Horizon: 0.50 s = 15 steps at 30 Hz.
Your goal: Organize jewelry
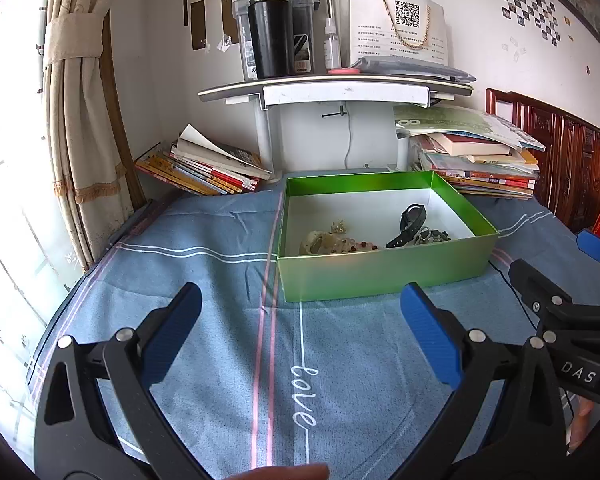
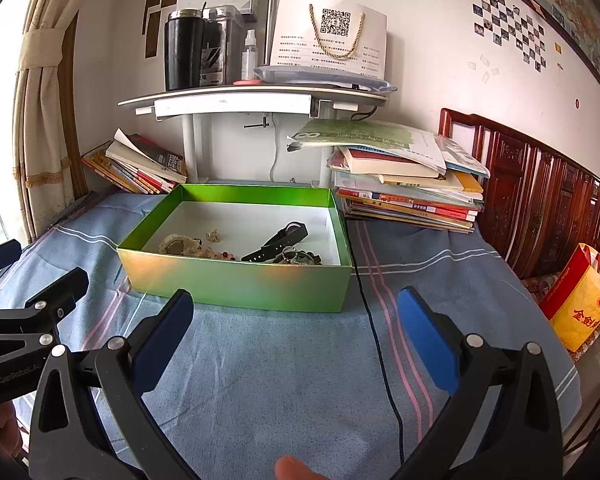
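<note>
Right now both pairs of tongs hover low over the worktop, which is spread with a blue-grey cloth with pink and white stripes (image 1: 220,340). The left tongs (image 1: 300,332), black-framed with blue pads, stand spread wide with nothing between them; the word "love" stitched in white on the cloth shows through the gap. The right tongs (image 2: 296,332) are spread just as wide and likewise hold nothing. Each pair shows at the edge of the other's view, so they sit side by side, near one another.

Ahead of both sits the open green cardboard box with a white inside (image 1: 380,276), resting flat on the cloth. The jewelry lies along the box's near side: a black wristwatch with a rubber strap (image 2: 278,242) stretched out towards the middle, a dark green beaded piece (image 2: 298,258) touching the strap's near end, a pale cream beaded bracelet (image 2: 176,245) at the left, a small pale gold ornament (image 2: 213,235) just behind it, and some reddish beads (image 2: 226,256) between the cream piece and the watch.

A thin black cable (image 2: 380,352) runs across the cloth past the box's right corner. Stacks of books (image 2: 408,192) lie behind the box on either side, beneath a white shelf (image 2: 236,102).
</note>
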Tool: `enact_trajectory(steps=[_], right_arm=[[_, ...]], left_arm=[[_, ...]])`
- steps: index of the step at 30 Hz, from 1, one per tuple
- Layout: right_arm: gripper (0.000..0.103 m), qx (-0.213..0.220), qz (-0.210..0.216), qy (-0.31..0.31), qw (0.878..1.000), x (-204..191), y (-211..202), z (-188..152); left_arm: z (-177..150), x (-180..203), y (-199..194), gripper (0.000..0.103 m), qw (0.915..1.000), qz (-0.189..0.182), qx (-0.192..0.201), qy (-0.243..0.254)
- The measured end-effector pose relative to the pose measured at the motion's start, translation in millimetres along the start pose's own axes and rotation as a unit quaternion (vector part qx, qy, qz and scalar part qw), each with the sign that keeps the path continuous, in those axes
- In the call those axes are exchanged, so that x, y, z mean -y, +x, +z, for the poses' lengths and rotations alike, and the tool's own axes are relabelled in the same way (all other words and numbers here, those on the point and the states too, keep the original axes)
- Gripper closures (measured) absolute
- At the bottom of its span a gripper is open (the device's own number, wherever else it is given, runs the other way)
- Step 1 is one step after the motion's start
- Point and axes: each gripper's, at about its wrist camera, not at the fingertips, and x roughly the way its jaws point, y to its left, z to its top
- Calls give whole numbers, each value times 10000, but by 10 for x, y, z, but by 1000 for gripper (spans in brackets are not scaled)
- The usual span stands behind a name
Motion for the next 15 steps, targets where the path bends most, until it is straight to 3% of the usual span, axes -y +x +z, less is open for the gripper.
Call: enact_trajectory(steps=[9, 15], right_arm=[[3, -96, 20, 24, 9999, 27, 65, -25], [3, -499, 143, 147, 9985, 304, 302, -70]], left_arm=[[-16, 8, 60, 4, 9999, -59, -113, -13], [-81, -23, 201, 4, 9991, -51, -409, -5]])
